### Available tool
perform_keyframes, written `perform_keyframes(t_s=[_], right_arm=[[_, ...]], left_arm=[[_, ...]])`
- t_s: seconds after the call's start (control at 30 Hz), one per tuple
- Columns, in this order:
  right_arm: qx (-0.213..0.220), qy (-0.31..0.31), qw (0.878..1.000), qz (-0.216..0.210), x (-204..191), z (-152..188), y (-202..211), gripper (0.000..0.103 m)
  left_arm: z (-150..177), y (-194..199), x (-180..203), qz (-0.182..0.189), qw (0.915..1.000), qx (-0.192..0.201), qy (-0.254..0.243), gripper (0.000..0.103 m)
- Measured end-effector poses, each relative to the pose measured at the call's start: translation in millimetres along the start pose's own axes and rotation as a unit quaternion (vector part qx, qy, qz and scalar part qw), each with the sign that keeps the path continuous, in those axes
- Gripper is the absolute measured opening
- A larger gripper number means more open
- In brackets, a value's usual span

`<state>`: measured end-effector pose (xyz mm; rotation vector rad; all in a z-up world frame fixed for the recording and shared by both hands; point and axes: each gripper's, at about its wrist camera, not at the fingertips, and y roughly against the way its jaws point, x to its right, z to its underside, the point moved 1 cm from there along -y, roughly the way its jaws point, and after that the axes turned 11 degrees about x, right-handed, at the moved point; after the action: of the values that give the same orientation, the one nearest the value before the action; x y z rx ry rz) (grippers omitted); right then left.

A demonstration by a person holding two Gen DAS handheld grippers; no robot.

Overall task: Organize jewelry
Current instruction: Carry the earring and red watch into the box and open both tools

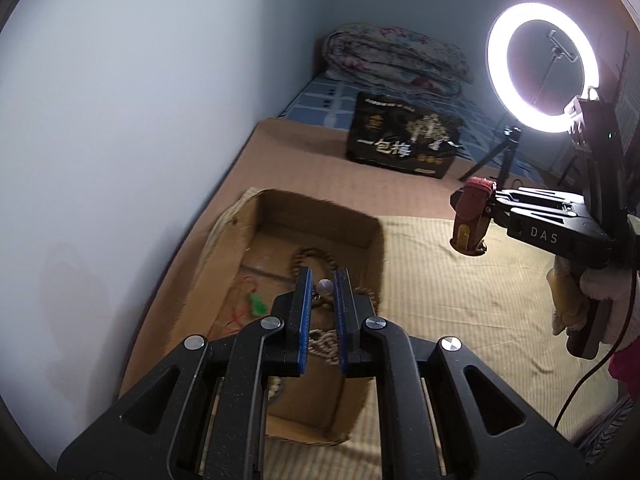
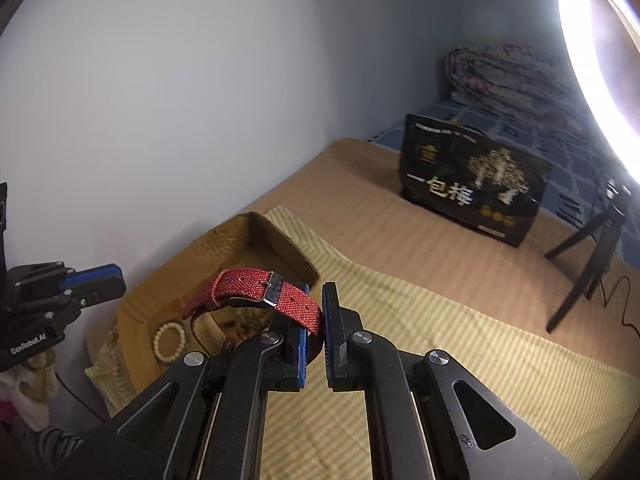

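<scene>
My left gripper (image 1: 324, 282) is shut on a small pearl piece (image 1: 325, 288), held above the open cardboard box (image 1: 360, 236). In the box lie a brown bead necklace (image 1: 316, 258), a green pendant on a red cord (image 1: 258, 306) and a white bead bracelet (image 2: 170, 340). My right gripper (image 2: 318, 294) is shut on a red woven watch (image 2: 256, 292), whose strap sticks out to the left over the box's (image 2: 276, 240) right wall. The left wrist view shows the right gripper (image 1: 466, 220) at the right, carrying the watch (image 1: 474, 208) above the striped cloth. The left gripper (image 2: 108, 278) appears at the left edge.
The box sits on a yellow striped cloth (image 2: 440, 340) over a tan bed cover, close to the white wall (image 1: 140, 120). Behind stand a black printed bag (image 1: 404, 136), a lit ring light (image 1: 544, 68) on a small tripod (image 2: 588, 264) and a folded quilt (image 1: 396, 60).
</scene>
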<state>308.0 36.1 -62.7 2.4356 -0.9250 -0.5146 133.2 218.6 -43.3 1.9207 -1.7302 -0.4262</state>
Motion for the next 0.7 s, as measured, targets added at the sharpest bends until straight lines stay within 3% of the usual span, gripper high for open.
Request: perform_keyframes(t_s=[0.7], right_arm=[[-0.034, 0.030, 0.999, -0.018, -50, 6, -78, 0.005]], left_arm=[[29, -16, -41, -0.027, 0.9990, -0.019, 0.029, 0.009]])
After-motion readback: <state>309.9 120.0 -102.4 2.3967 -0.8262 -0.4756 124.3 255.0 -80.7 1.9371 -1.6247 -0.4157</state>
